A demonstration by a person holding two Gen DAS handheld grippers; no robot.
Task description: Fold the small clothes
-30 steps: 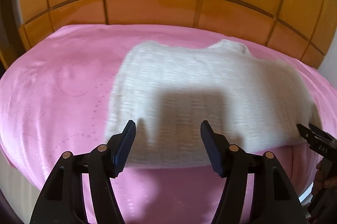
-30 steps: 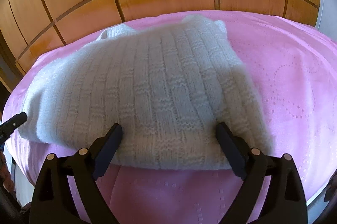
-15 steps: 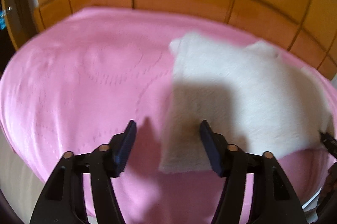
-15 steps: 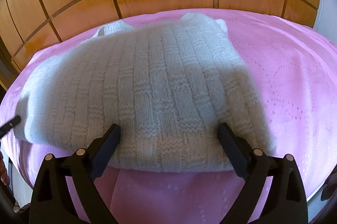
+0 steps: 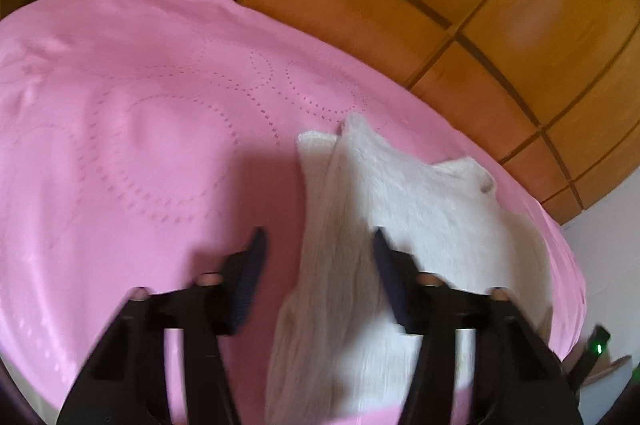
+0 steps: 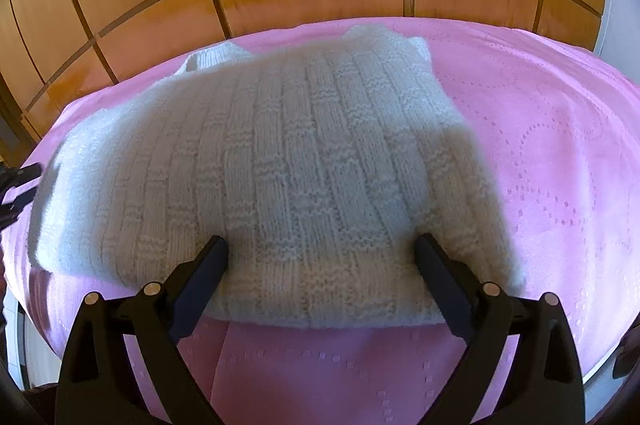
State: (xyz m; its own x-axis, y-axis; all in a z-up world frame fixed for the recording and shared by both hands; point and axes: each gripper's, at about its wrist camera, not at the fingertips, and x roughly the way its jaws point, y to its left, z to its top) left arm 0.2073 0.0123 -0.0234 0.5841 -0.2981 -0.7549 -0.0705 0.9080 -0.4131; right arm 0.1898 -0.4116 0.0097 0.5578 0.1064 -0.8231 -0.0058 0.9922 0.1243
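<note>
Since a second ago the white knit sweater (image 5: 400,225) slid from centre to lower right in the left view, its left edge sitting between the left tongs (image 5: 318,249), which just narrowed but aren't pinching it. Right tongs (image 6: 322,257) hover wide open, empty, over its hem on the pink bedspread (image 6: 560,185).
</note>
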